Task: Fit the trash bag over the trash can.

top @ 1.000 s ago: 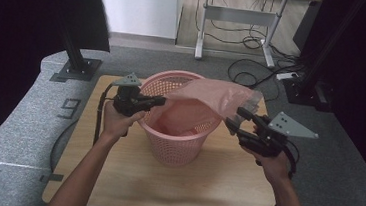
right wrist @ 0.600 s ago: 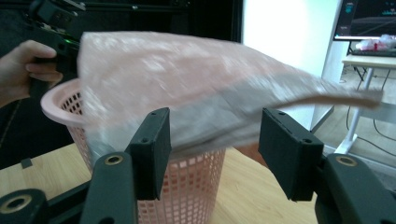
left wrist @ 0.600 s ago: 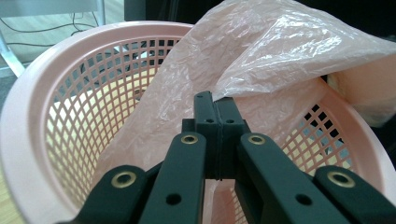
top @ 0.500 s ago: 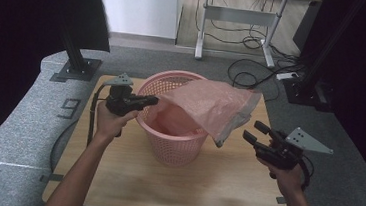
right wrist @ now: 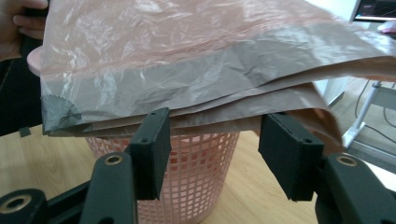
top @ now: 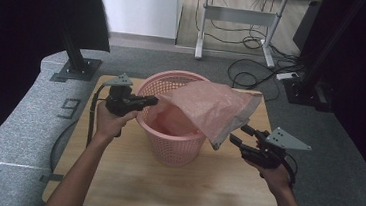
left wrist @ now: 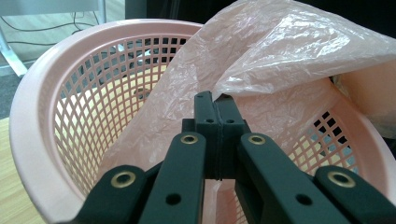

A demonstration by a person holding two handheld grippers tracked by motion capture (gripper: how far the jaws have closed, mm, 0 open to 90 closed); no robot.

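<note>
Pink translucent plastic bag [top: 210,108] lies draped over the far-right rim of the pink round plastic mesh basket [top: 170,142], which stands near the middle of the light wooden table [top: 164,181]. Part of the film hangs down inside the basket; the rest projects as a folded flap past the rim toward the person's right. Left gripper [top: 148,100] sits at the basket's left rim, and in the left gripper view [left wrist: 215,119] its 2 jaws are pressed together on a fold of the bag just inside the rim. Right gripper [top: 238,136] is held beside the basket, just below the flap's lower corner; in the right gripper view [right wrist: 215,135] its 2 jaws stand wide apart and hold nothing, with the layered bag edge [right wrist: 187,112] just above and ahead of them. The flap's long axis runs across the gap between those jaws, so the right gripper is the nearer tool to the loose edge. Judgement: the next move calls for it to rise slightly and close on that edge so the bag mouth can be spread over the rim. Apart from the bag, nothing can be made out inside the basket.
</note>
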